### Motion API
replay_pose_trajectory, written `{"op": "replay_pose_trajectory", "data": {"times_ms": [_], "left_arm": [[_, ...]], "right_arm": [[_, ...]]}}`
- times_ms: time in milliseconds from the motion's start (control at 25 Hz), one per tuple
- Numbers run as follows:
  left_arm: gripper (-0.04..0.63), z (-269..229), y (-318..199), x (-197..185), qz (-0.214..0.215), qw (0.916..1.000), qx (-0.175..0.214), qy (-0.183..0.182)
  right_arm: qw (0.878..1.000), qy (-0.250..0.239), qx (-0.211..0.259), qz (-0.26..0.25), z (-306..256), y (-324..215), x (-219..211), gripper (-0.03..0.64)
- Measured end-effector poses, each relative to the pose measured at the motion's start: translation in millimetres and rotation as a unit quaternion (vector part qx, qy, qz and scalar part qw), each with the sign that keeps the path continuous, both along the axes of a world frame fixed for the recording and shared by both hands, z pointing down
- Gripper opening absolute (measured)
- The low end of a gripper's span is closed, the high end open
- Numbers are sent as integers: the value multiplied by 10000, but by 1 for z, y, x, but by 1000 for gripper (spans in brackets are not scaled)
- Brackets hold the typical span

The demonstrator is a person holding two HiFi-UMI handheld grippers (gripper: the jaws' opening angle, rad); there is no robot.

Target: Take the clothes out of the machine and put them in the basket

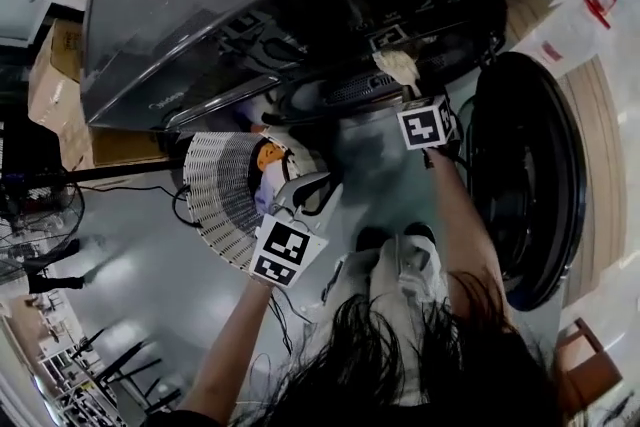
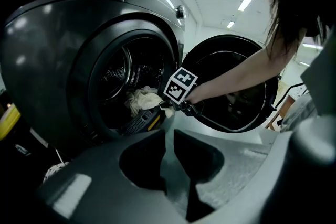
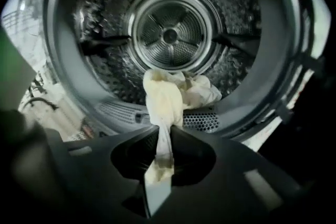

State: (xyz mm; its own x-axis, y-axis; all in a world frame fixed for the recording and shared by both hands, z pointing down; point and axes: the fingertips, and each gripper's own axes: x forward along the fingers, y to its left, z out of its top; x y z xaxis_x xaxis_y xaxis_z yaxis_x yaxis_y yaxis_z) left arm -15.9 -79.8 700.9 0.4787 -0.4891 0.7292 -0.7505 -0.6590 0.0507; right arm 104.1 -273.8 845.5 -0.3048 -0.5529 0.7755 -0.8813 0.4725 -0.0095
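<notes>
A cream cloth (image 3: 168, 94) hangs over the lip of the steel drum (image 3: 169, 34). My right gripper (image 3: 164, 131) is shut on its lower end, just outside the opening. In the head view the right gripper (image 1: 402, 80) holds the cloth (image 1: 397, 65) at the mouth of the grey washing machine (image 1: 250, 5). The left gripper view shows that cloth (image 2: 140, 99) at the drum's edge, beside the right gripper's marker cube (image 2: 181, 85). My left gripper (image 1: 303, 187) hovers beside the white slatted basket (image 1: 220, 190), jaws together and holding nothing.
The round machine door (image 1: 525, 180) stands swung open to the right of the person's arm. Some clothes, one orange (image 1: 268, 155), lie in the basket. Cables run over the floor (image 1: 150, 190) left of the basket. A wooden stool (image 1: 585, 370) stands at the lower right.
</notes>
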Motion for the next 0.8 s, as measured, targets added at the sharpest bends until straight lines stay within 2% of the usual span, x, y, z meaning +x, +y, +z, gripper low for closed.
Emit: {"op": "replay_pose_trajectory", "data": {"times_ms": [280, 360, 560, 800], "left_arm": [[51, -58, 8, 13, 35, 9999, -140, 18], [51, -72, 6, 19, 62, 9999, -132, 23], [60, -103, 3, 26, 123, 9999, -102, -49], [91, -126, 4, 36, 430, 9986, 1, -319]], "right_arm": [[9969, -782, 36, 95, -84, 73, -9, 83], [9963, -859, 55, -1, -107, 85, -6, 83], [9942, -1047, 138, -203, -172, 102, 0, 83], [9879, -1528, 168, -198, -249, 113, 13, 82]]}}
